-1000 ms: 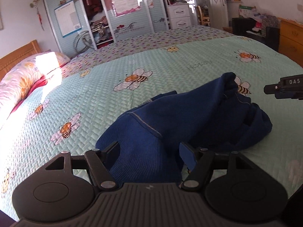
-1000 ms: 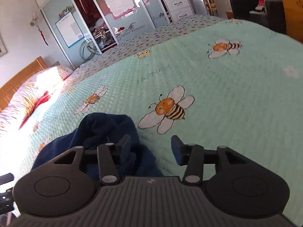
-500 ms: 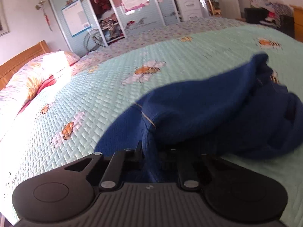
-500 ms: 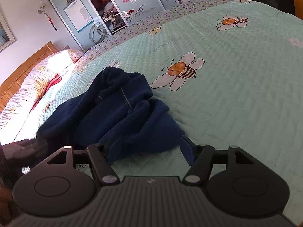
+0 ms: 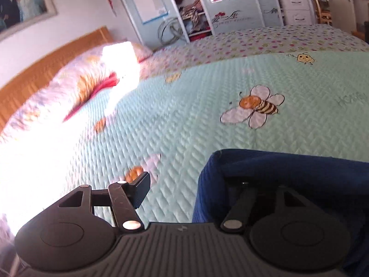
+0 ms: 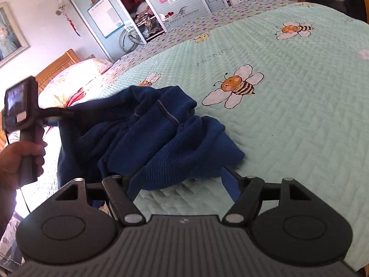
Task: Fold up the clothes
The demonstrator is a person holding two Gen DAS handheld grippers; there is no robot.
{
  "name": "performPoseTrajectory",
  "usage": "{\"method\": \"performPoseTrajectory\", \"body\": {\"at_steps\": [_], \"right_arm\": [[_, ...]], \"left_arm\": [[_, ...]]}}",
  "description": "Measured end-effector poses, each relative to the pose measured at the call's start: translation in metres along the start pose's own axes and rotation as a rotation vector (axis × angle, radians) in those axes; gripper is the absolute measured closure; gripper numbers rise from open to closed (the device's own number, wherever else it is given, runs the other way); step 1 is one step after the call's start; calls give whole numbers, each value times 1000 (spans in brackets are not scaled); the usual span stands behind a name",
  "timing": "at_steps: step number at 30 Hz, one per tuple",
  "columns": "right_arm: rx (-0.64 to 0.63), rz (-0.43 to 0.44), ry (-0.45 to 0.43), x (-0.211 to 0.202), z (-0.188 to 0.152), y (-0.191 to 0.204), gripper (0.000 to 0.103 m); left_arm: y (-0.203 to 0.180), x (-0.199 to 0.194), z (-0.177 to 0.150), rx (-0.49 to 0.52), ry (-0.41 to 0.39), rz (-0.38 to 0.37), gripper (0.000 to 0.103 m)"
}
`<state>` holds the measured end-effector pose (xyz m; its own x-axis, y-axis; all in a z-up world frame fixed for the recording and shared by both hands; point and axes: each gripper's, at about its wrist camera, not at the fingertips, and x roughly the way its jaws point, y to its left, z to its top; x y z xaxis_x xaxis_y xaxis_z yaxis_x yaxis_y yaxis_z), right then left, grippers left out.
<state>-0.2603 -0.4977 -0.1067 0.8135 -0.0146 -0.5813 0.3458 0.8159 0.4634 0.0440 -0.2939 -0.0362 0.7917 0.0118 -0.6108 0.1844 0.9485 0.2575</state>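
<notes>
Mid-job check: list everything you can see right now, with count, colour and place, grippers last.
blue garment: one, dark blue, crumpled on the bedspread
bedspread: one, mint green with bee prints, covers the bed
pillow: one, floral pink, by the headboard
headboard: one, wooden, at the wall
wardrobe: one, pale blue, open, far side
left gripper: one, black, jaws opening, cloth draped over one finger
right gripper: one, black, jaws opening, garment edge between them
hand: one, holding the left gripper's handle
</notes>
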Motion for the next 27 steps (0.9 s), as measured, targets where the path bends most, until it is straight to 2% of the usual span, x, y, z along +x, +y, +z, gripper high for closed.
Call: {"method": "performPoseTrajectory", "body": {"at_steps": [4, 6, 8, 11, 15, 18, 22, 27], "right_arm": [[-15, -2, 3, -2, -3, 1, 28], [-1, 3, 13, 1, -5, 0, 28], [-8, 10, 21, 3, -7, 3, 28], [-32, 17, 27, 4, -9, 9, 27], [-54, 14, 36, 4, -12, 12, 27], [-58, 3, 33, 4, -13, 12, 27], [-87, -13, 45, 4, -14, 17, 27], [-155, -51, 52, 2, -16, 28, 27]], "left_arm": [[40, -23, -43, -155, -11, -55, 35], [55, -35, -65, -216, -5, -108, 35], [60, -46, -79, -232, 2, -154, 35], [55, -65, -85, -202, -31, -161, 35], [58, -75, -79, -209, -83, -218, 32], [42, -69, -86, -149, -58, -259, 30], [14, -55, -106, -57, -22, -237, 30], [7, -36, -113, -56, -10, -228, 32]]}}
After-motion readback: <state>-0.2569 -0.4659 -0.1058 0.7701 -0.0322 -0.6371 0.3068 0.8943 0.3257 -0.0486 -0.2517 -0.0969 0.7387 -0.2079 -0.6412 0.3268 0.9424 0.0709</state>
